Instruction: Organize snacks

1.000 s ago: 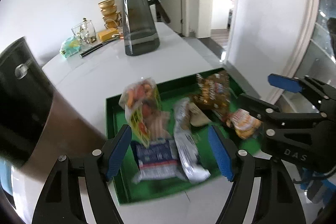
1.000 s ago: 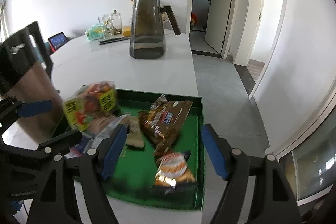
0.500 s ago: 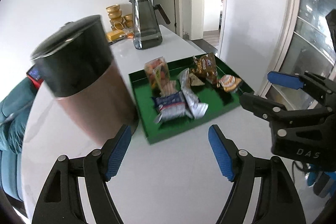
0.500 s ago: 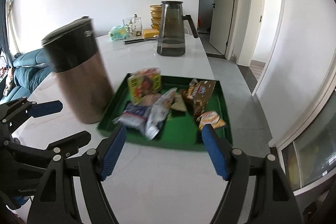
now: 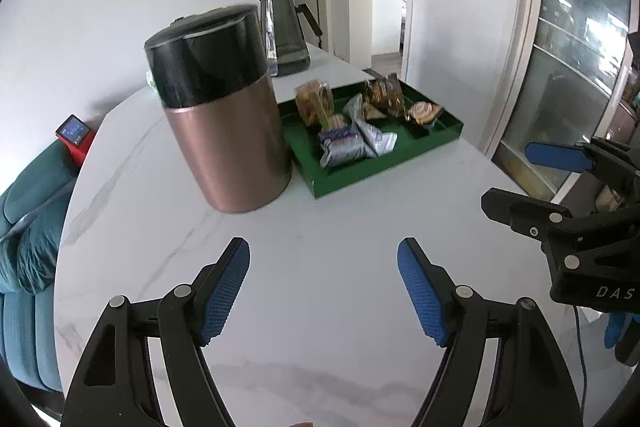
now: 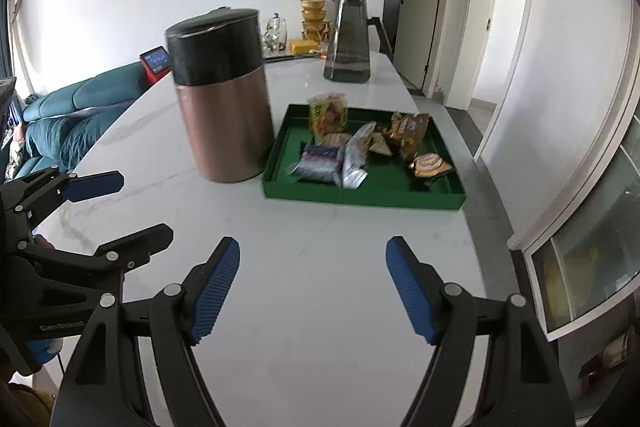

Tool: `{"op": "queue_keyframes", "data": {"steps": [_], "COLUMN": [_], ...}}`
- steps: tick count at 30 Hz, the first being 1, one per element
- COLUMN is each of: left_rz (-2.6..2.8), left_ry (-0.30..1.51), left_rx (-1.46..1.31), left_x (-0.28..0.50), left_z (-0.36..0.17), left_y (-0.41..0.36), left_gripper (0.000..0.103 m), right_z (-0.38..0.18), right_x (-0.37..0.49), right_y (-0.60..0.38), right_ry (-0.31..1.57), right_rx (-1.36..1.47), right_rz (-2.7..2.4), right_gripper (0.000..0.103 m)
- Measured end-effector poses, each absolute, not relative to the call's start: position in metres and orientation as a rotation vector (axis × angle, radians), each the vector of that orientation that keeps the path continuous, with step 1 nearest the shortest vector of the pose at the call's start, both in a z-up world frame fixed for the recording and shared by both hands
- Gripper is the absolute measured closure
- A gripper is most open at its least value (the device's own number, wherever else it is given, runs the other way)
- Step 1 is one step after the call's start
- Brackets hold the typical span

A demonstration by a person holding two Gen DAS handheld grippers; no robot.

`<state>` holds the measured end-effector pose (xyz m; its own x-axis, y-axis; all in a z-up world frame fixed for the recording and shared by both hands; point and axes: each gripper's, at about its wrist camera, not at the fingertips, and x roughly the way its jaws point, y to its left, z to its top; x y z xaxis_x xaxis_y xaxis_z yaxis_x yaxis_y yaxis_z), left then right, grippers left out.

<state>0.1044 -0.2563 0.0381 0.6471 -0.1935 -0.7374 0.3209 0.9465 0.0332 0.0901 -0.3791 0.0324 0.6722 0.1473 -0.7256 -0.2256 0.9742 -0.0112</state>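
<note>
**Snacks in green tray, both grippers empty above bench**

Snacks (image 5: 362, 125) sit in a green tray (image 5: 384, 167) on the white marble bench (image 5: 320, 267), seen from the left wrist cam. Tray is just right of a copper canister w/ black lid (image 5: 222, 107), nearly touching its base. Dark glass pitcher (image 5: 285, 31) stands behind, further back on the bench. Left gripper (image 5: 324, 281) has its blue pads apart, nothing btwn them, only bare bench below. Right gripper (image 5: 560, 179) shows at the frame's right edge, also spread, well apart from the tray. Teal sofa (image 5: 24, 227) at far left, beyond the bench edge.

Right wrist cam: tray (image 6: 360, 197) w/ snacks (image 6: 360, 143) lies ahead, approx. centre frame, canister (image 6: 222, 95) just to its left. Packets: a yellow-green bag (image 6: 328, 115) upright at the back, a blue-white pack (image 6: 318, 163) and a silver pack (image 6: 356, 157) in front, a brown bag (image 6: 410, 131) and a small orange pack (image 6: 430, 165) on the right side. Pitcher (image 6: 350, 39) and a stack of gold bowls (image 6: 313, 17) at the far end. Right gripper (image 6: 314, 287) pads apart, empty, well short of the tray. Left gripper (image 6: 116, 205) at the left edge, jaws apart, empty.
</note>
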Motion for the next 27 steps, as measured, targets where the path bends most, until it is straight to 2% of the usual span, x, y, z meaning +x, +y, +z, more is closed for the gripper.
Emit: {"op": "queue_keyframes", "data": {"steps": [27], "left_rz": [-0.339], "left_ry": [0.845], "left_rx": [0.161], "left_x": [0.106], "left_z": [0.021], "left_y": [-0.215], "left_gripper": [0.032], "right_z": [0.009], "right_x": [0.097], "right_y": [-0.358], "right_ry": [0.826], "right_rx": [-0.078], "right_rz": [0.177], "right_gripper": [0.000]}}
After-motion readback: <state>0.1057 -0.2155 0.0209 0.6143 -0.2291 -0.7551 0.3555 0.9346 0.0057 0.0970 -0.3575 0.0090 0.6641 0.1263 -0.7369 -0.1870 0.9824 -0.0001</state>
